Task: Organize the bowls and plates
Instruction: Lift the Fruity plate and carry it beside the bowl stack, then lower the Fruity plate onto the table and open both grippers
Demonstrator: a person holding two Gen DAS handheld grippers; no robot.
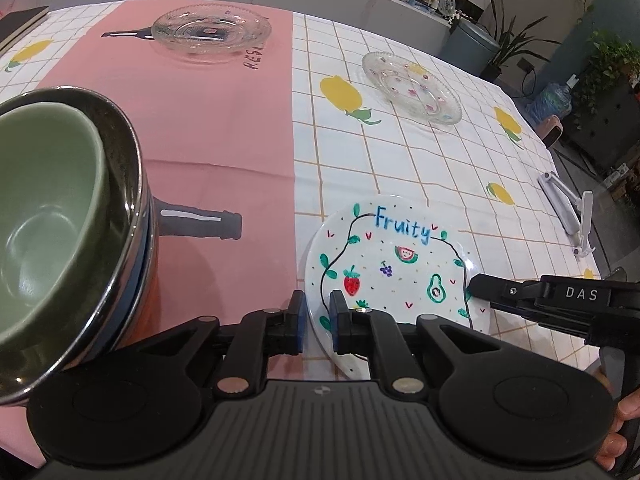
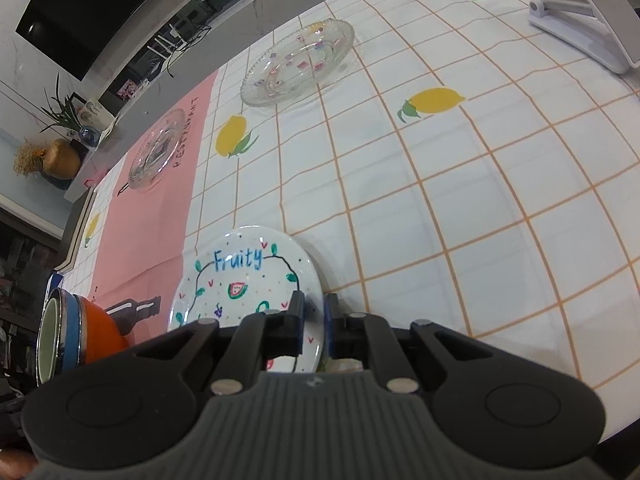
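A white "Fruity" plate (image 1: 384, 264) with painted fruit is held between both grippers, tilted a little above the tablecloth. My left gripper (image 1: 318, 320) is shut on its near-left rim. My right gripper (image 2: 314, 320) is shut on its right rim; it also shows in the left wrist view (image 1: 480, 286). The plate shows in the right wrist view (image 2: 240, 276). A stack of bowls (image 1: 60, 216), green inside steel over blue and orange, stands at my left; it shows in the right wrist view (image 2: 76, 336). Two glass plates lie farther off: a clear one (image 1: 210, 32) and a flowered one (image 1: 412, 86).
The table carries a checked lemon cloth (image 1: 400, 168) with a pink panel (image 1: 208, 140). A white phone stand (image 1: 564, 208) sits near the right edge. A counter with plants and ornaments runs behind the table.
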